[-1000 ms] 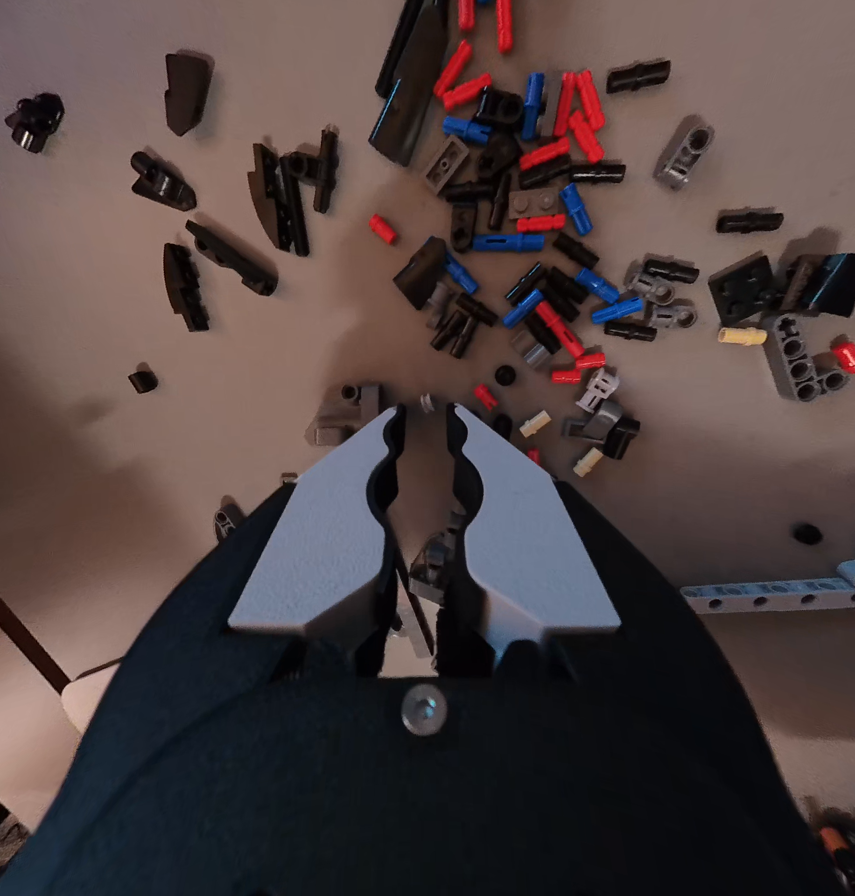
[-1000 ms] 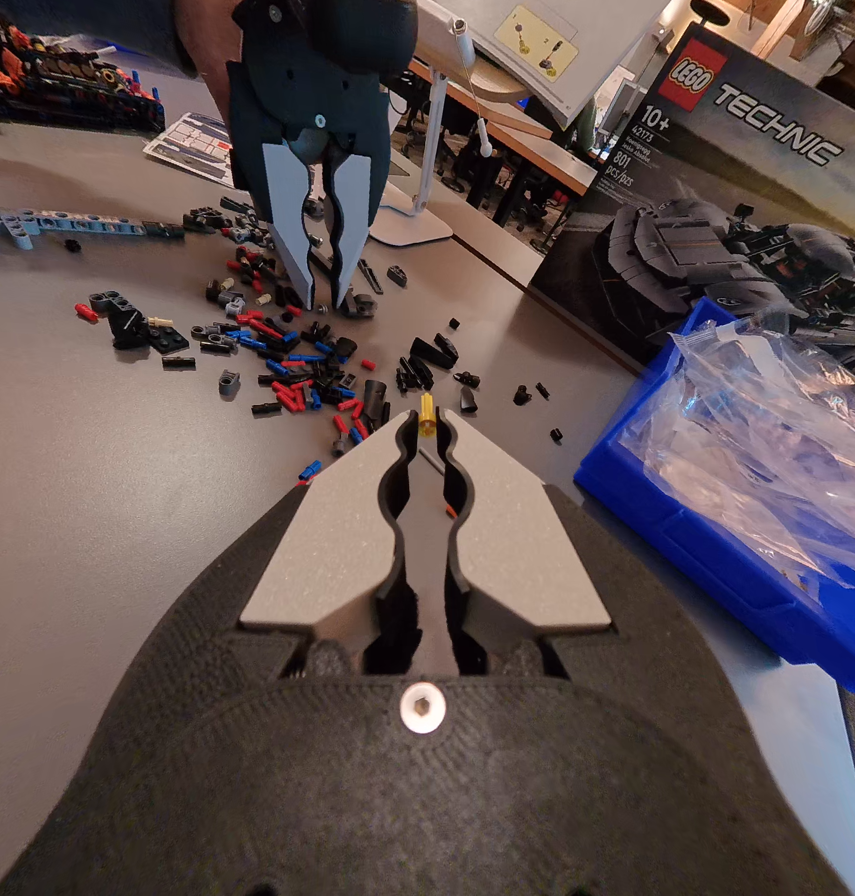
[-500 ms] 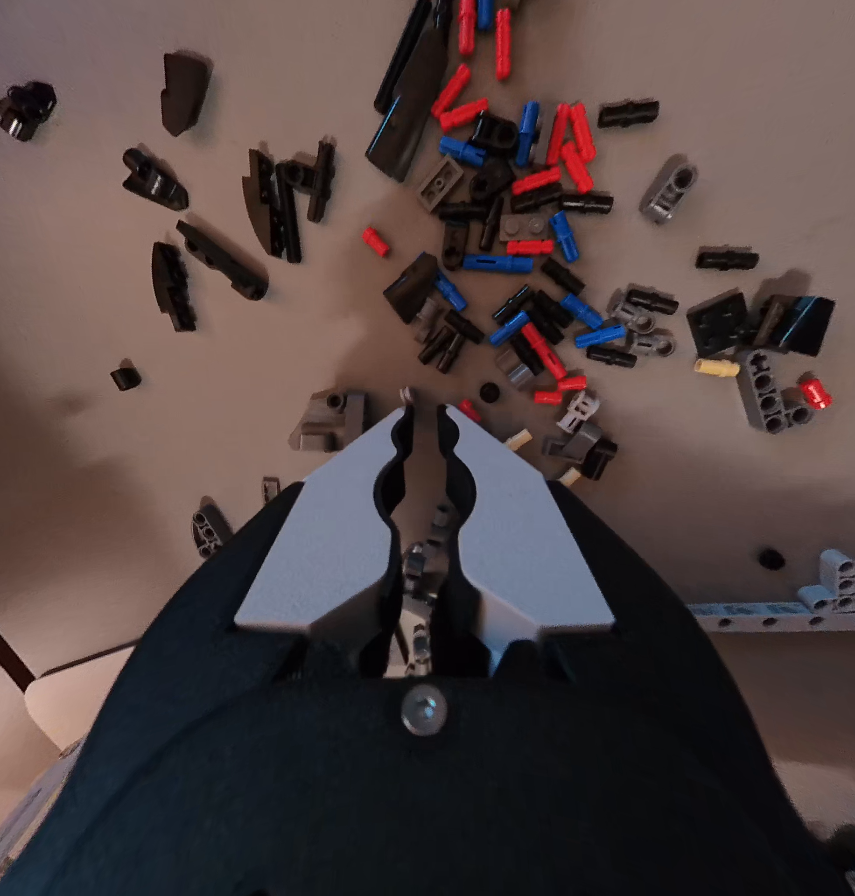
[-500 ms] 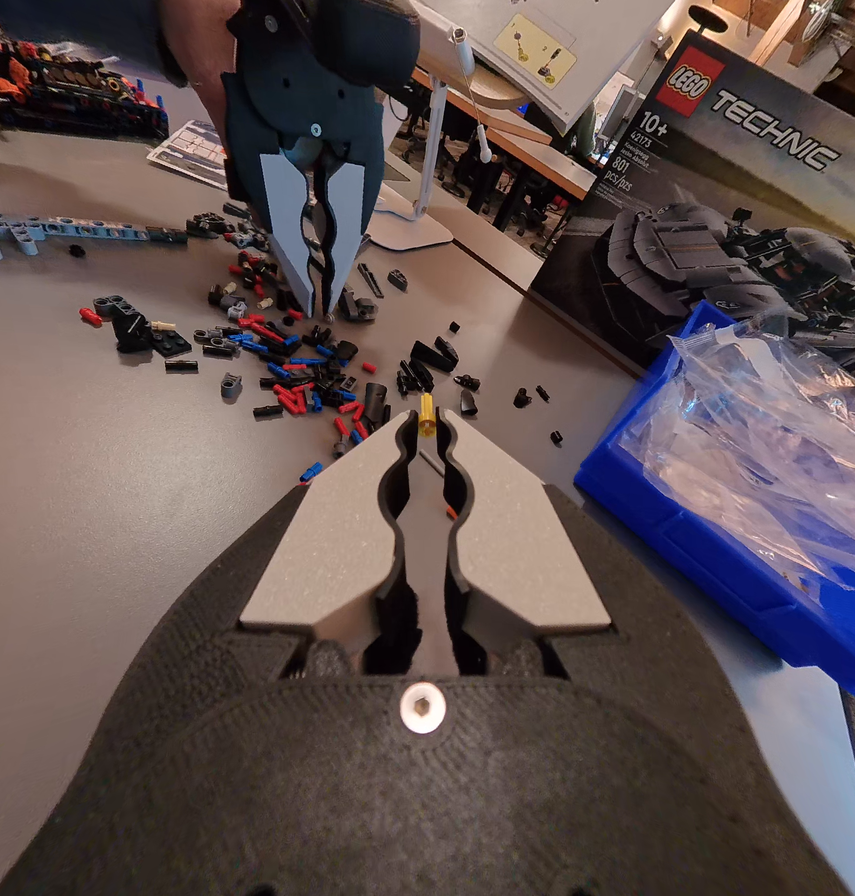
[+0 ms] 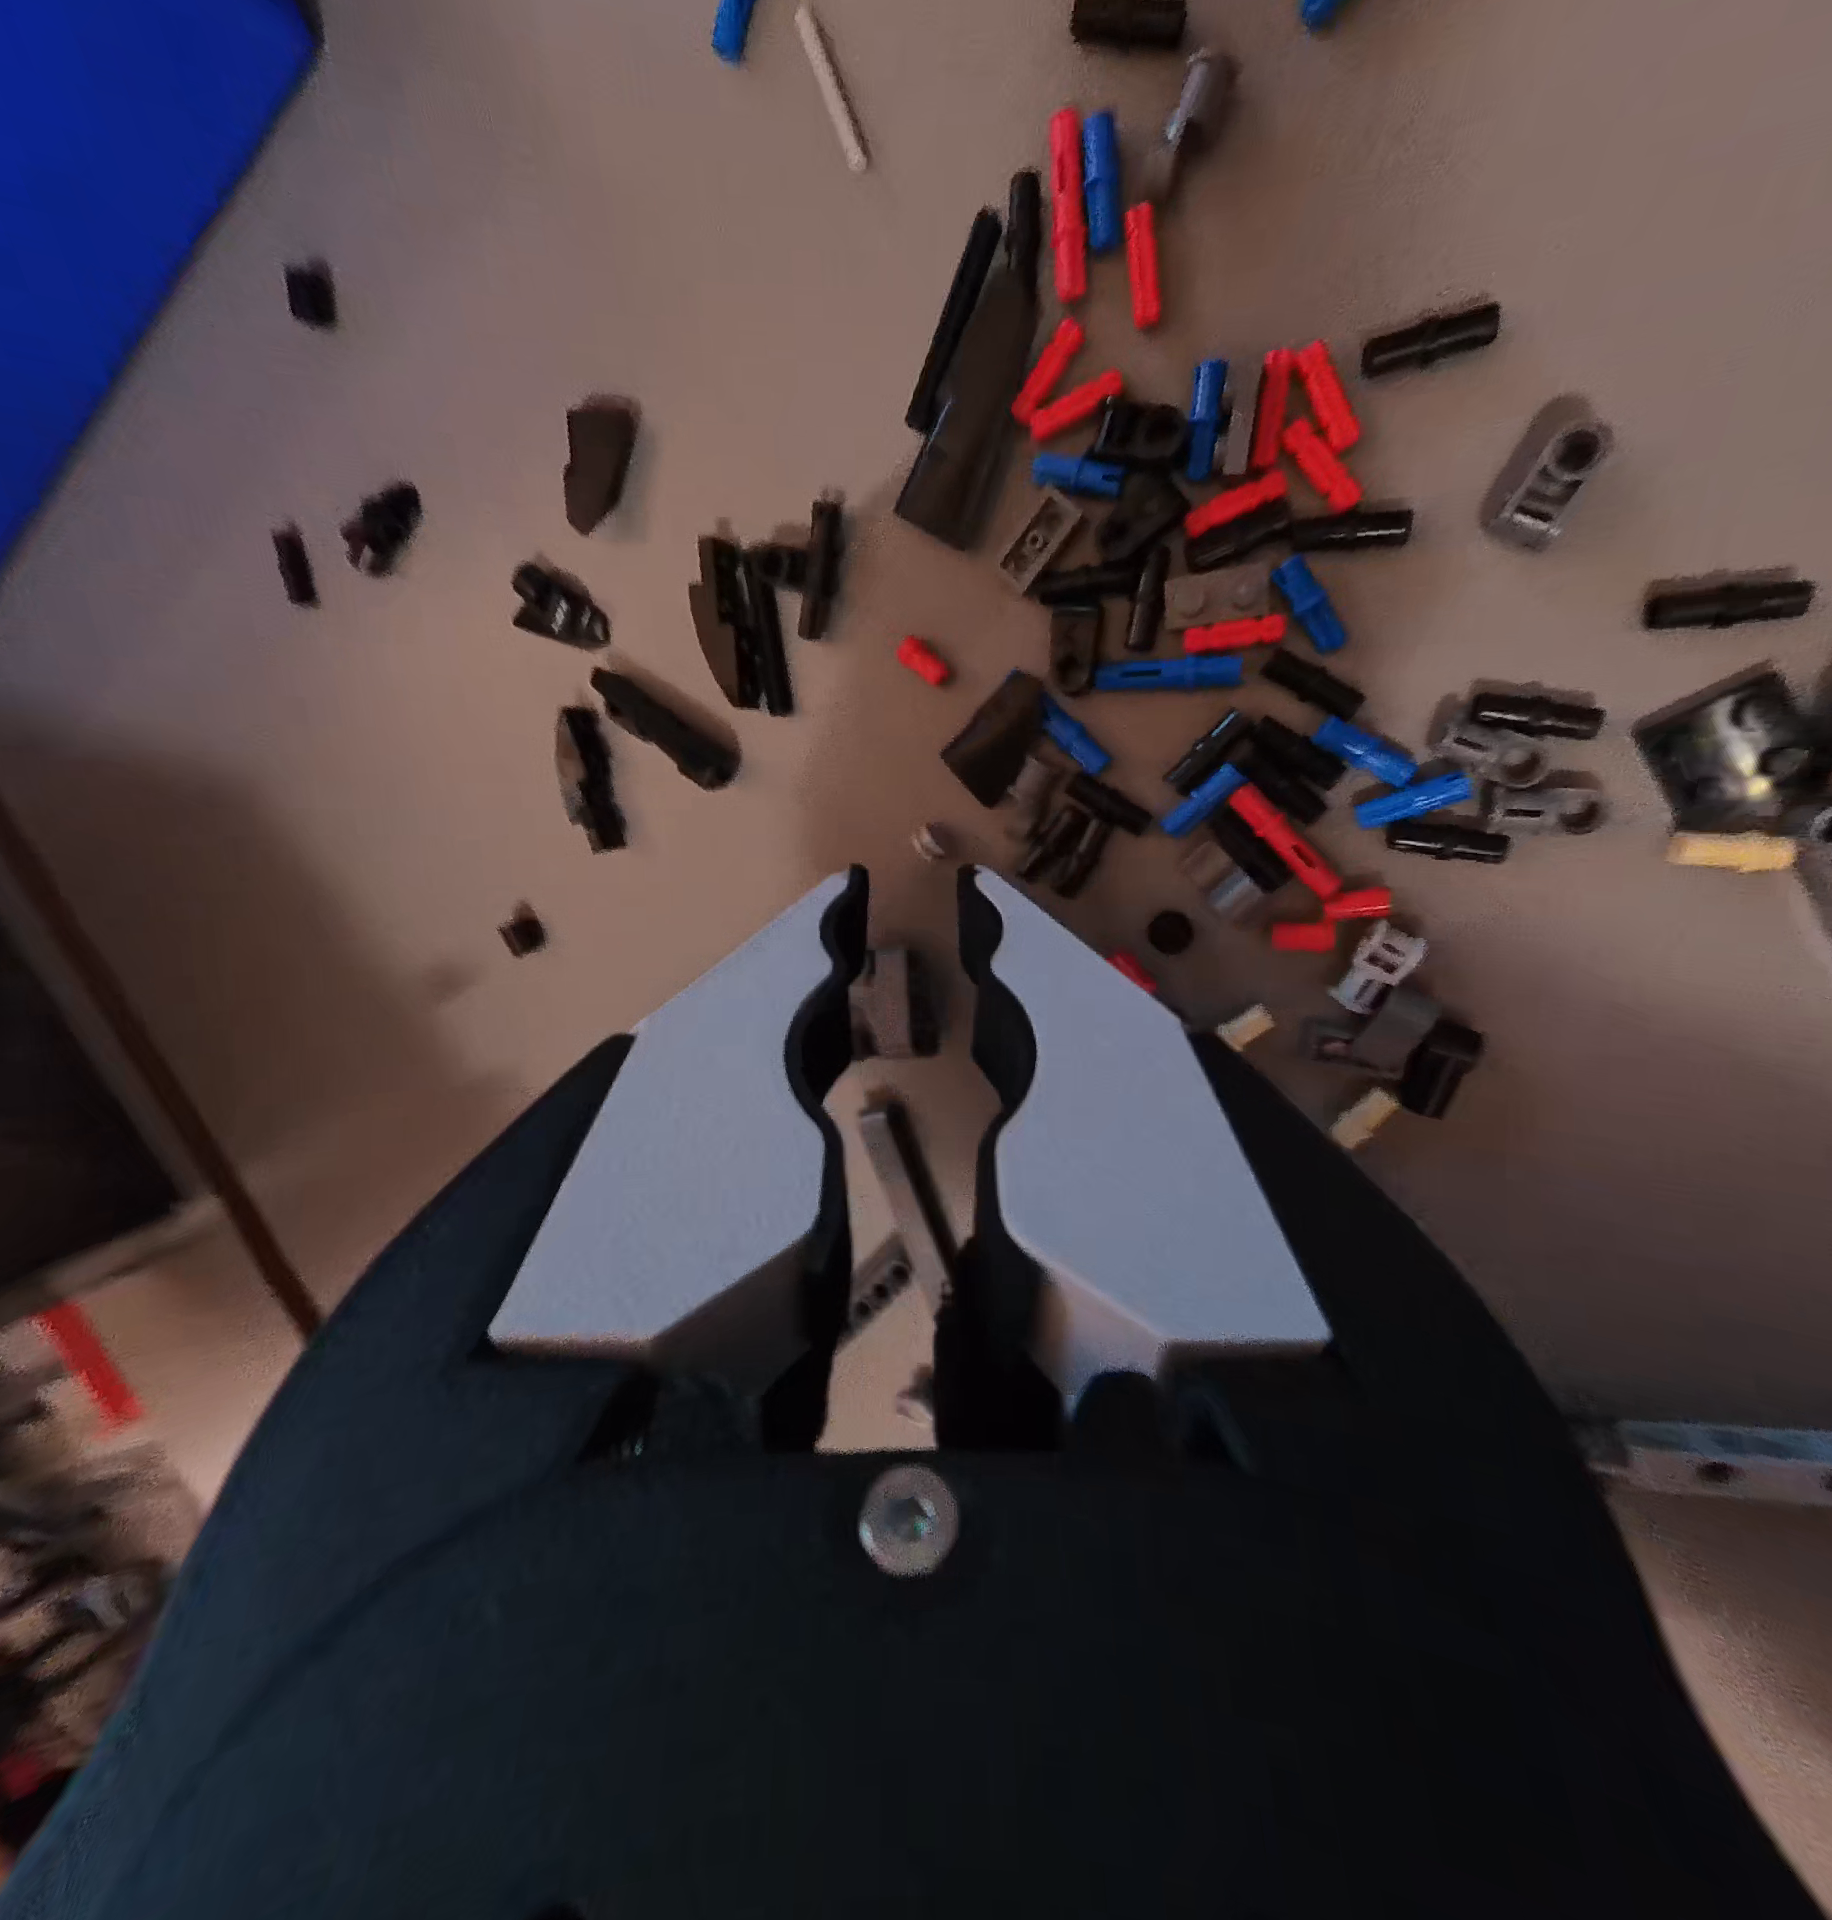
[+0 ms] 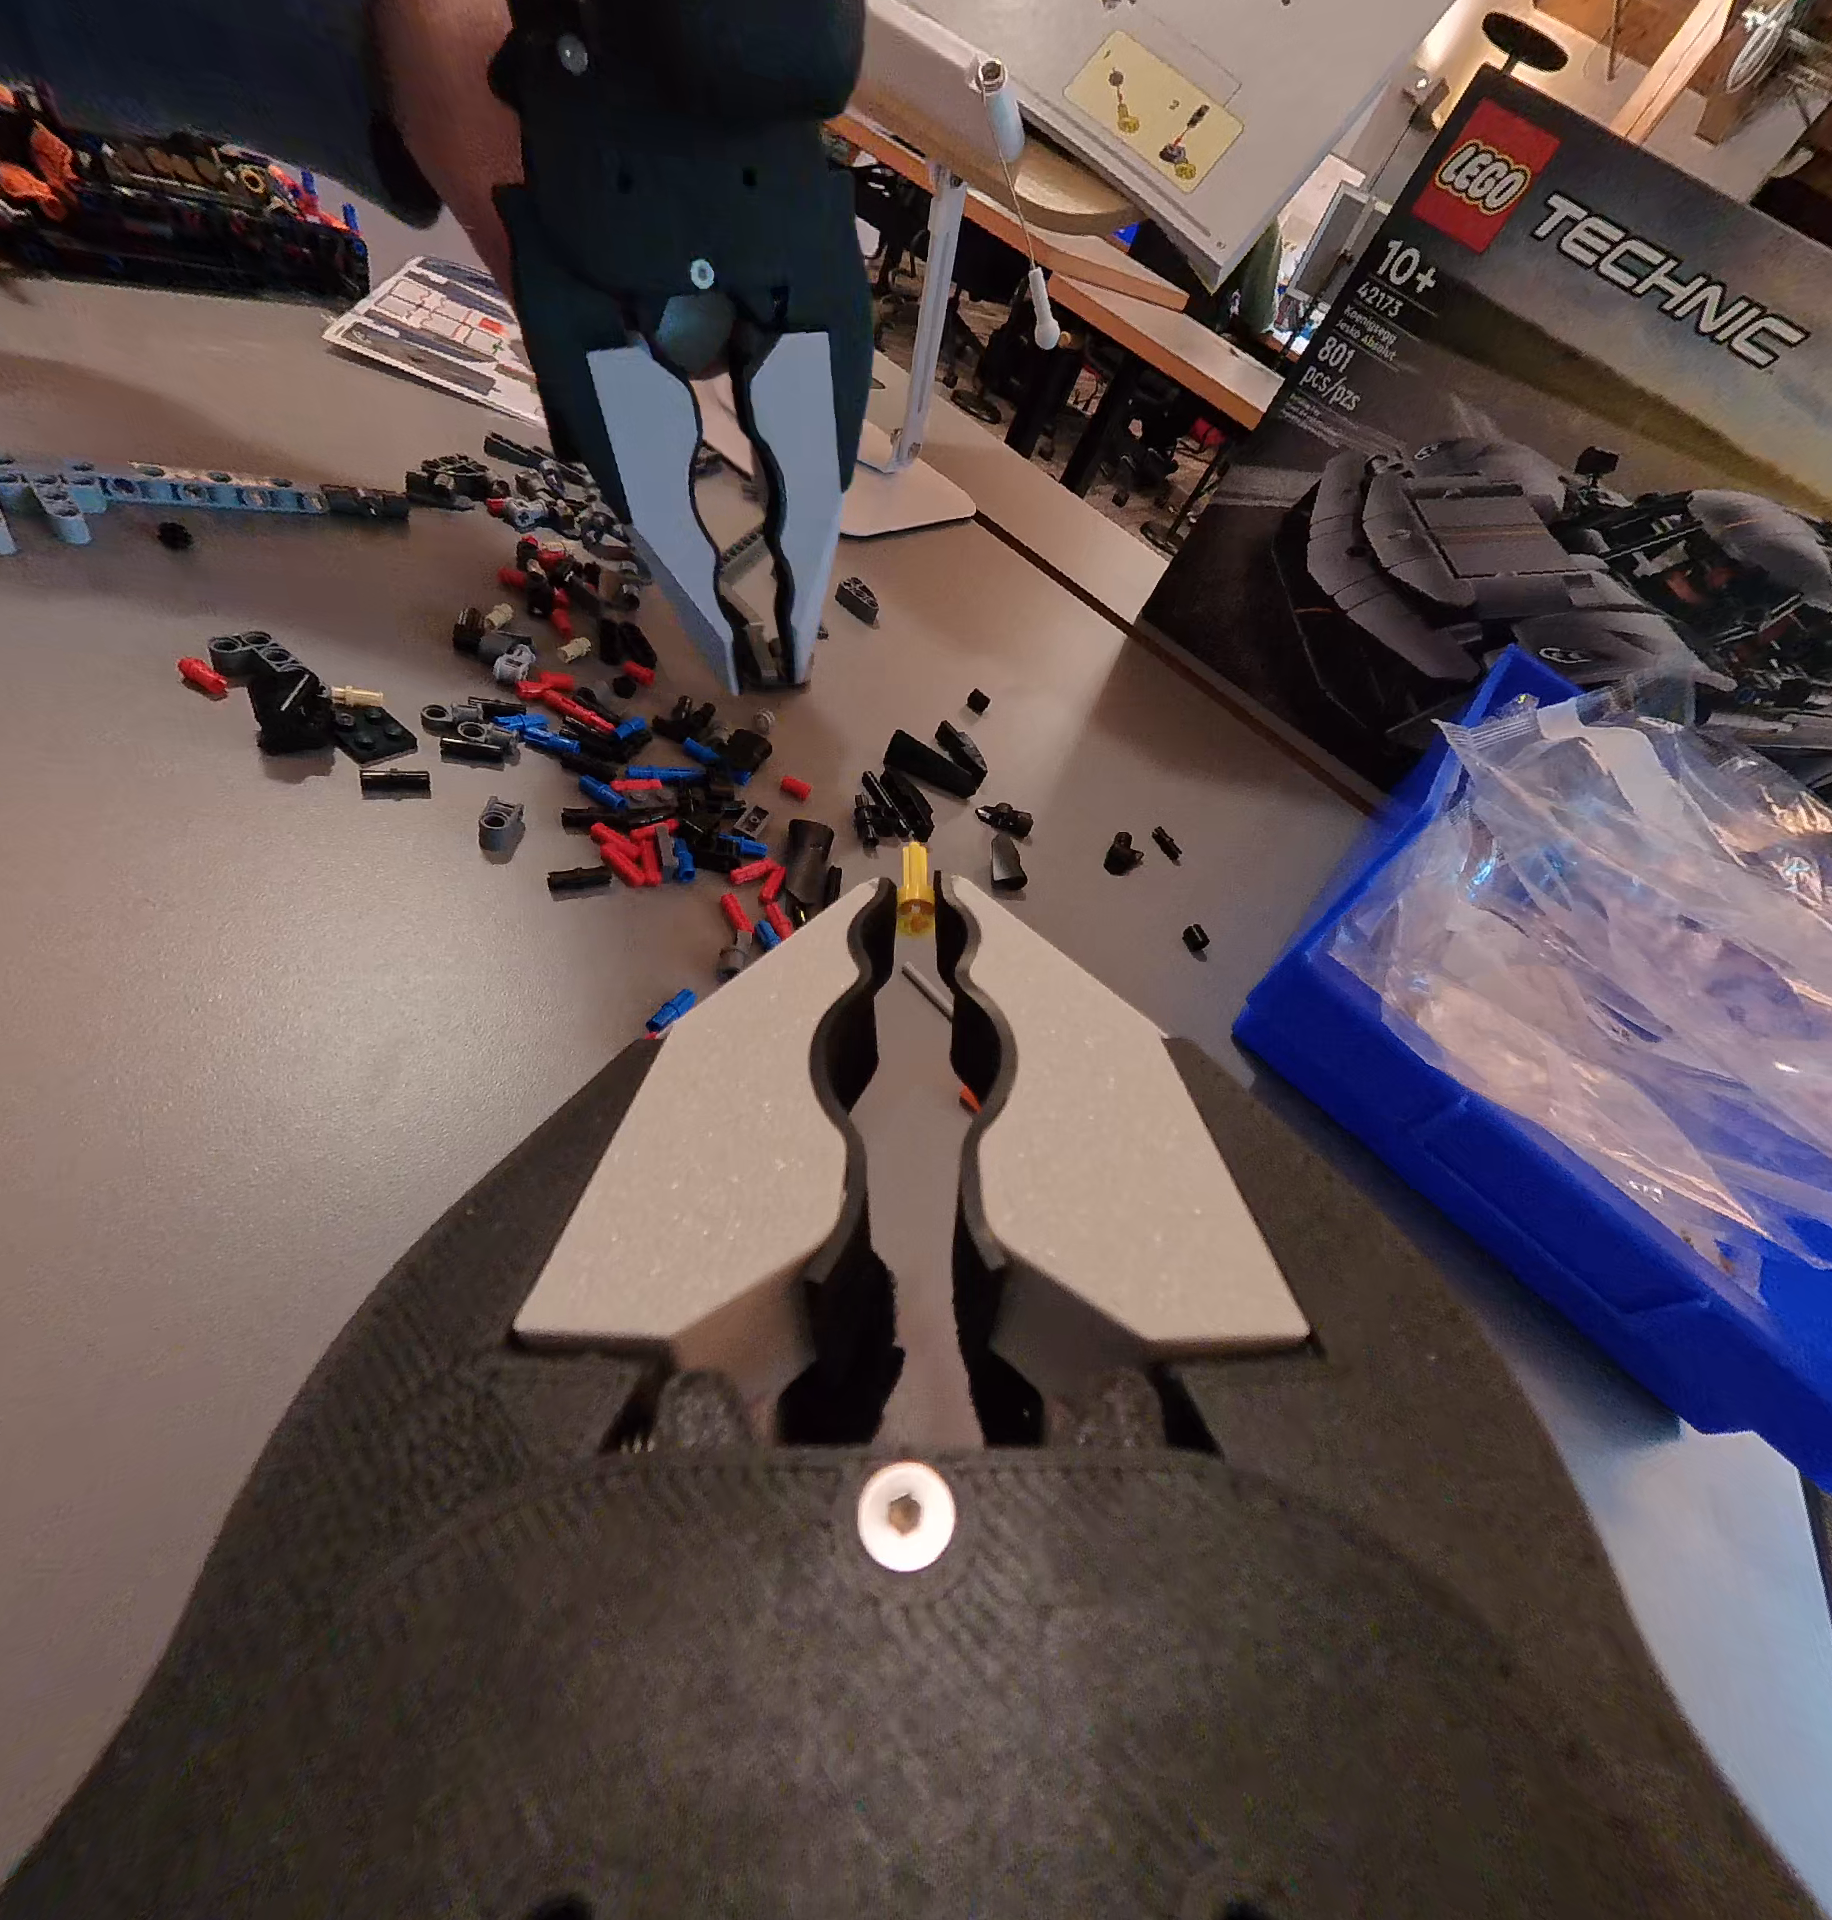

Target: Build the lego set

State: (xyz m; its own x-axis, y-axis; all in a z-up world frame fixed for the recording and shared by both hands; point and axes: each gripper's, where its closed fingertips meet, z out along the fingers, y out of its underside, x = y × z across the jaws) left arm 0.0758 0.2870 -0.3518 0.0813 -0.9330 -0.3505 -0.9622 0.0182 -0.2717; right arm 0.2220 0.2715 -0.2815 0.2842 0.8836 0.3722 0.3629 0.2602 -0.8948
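So compared with half a second back, the left gripper (image 5: 912, 883) has spread its jaws a little and slid sideways over the table, so a small dark grey angled lego piece (image 5: 896, 1003) that was off to its left before now sits in the gap just behind the fingertips, not gripped as far as I can see; the left wrist view is also a lot blurrier now. From the right wrist view that same gripper (image 6: 761, 675) has come down until its tips are at the tabletop, at the near edge of the scattered pile of red, blue and black lego pins (image 6: 642, 790). The right gripper (image 6: 914, 888) hasn't budged, clamped on a small yellow lego pin (image 6: 913, 894) poking out past its tips. Off to its right is a blue plastic bin (image 6: 1494, 1143) holding crumpled clear plastic bags (image 6: 1639, 956); can't tell what's in the bags. Behind that stands the dark cardboard lego set box (image 6: 1514, 436) with a car picture and a red logo patch. Ahead on the left lies a long light grey lego beam assembly (image 6: 143, 488).
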